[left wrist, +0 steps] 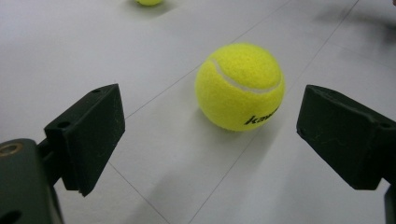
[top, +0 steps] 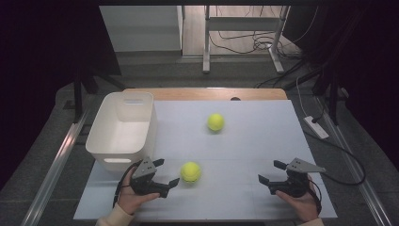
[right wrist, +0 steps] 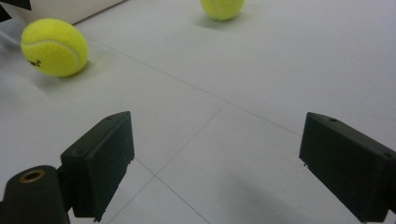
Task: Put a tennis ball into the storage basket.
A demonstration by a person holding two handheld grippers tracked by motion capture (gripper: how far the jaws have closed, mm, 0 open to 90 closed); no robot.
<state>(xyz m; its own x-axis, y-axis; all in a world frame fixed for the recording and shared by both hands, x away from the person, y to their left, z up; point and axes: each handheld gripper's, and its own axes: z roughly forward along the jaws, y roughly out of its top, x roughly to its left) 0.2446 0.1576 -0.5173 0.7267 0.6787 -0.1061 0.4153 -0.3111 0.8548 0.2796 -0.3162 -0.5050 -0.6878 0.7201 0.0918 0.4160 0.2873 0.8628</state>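
Observation:
Two yellow tennis balls lie on the white table. The near ball (top: pixel 190 172) (left wrist: pixel 240 86) (right wrist: pixel 54 47) rests just beyond my left gripper (top: pixel 166 172) (left wrist: pixel 210 135), a little ahead of its wide-open jaws and touching neither. The far ball (top: pixel 215 122) (left wrist: pixel 149 2) (right wrist: pixel 222 8) sits near the table's middle. At the front right, my right gripper (top: pixel 272 171) (right wrist: pixel 215 163) is open, nothing between its jaws, pointing left across bare table. A hand holds each gripper.
A white plastic bin (top: pixel 123 128) stands at the table's left side, just behind my left gripper. The table's front edge (top: pixel 207 218) runs close under both hands. A cable trails off the right edge.

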